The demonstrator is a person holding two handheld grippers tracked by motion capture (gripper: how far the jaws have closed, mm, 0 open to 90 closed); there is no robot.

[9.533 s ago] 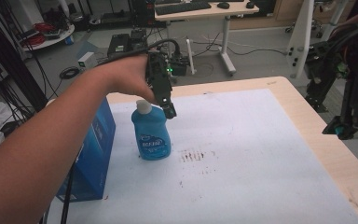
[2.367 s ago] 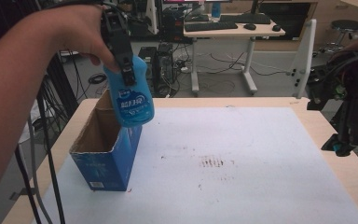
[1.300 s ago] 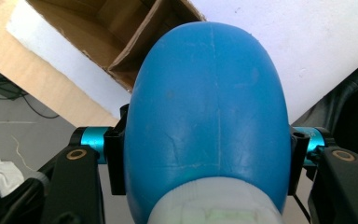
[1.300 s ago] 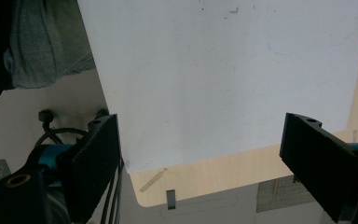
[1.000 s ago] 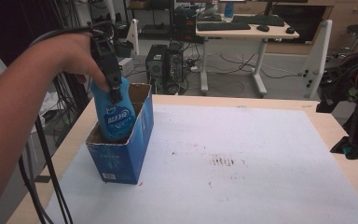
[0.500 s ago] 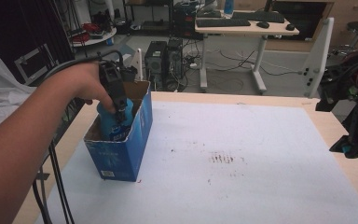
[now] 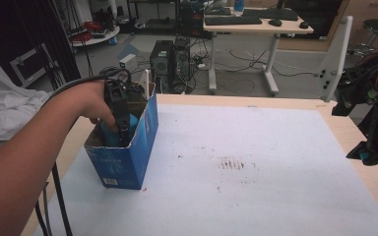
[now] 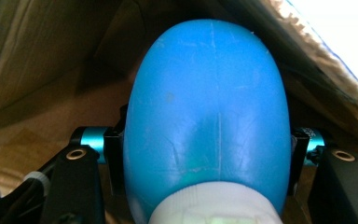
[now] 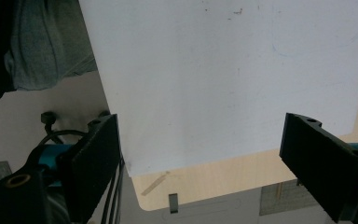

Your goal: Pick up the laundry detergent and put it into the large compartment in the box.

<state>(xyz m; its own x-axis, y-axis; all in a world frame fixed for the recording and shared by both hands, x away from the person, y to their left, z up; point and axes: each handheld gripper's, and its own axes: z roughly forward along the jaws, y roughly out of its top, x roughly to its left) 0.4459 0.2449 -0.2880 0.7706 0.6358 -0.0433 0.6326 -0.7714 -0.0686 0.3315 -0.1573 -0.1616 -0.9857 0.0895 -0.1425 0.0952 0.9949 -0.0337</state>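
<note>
From the high view, your left gripper (image 7: 123, 129) reaches down into the open blue cardboard box (image 7: 128, 157) at the near left of the white mat (image 7: 256, 167), and the blue dish-soap bottle (image 7: 109, 137) sits low inside the box between the fingers, only a sliver of it clear of the rim. Your right gripper (image 7: 374, 128) hangs off the table's right edge, well apart from the box, with nothing near its fingers. In the left gripper view, the bottle (image 8: 207, 121) bulges forward past the fingertips, its white cap (image 8: 214, 205) tucked back toward your hand, and the fingers (image 8: 114, 154) are clamped on its two narrow flanks just ahead of the cap; brown box walls (image 8: 37, 60) close in on every side beyond them. Judge the bottle as smooth, slick plastic with some give, and fairly heavy if full, so a hold low on the rounded belly could slide; the shoulder just below the cap, where you have it, looks the surest place. In the right gripper view, your fingers (image 9: 95, 158) stand wide apart and empty, with bare mat (image 9: 223, 70) and the wooden table corner (image 9: 223, 186) showing between them.
</note>
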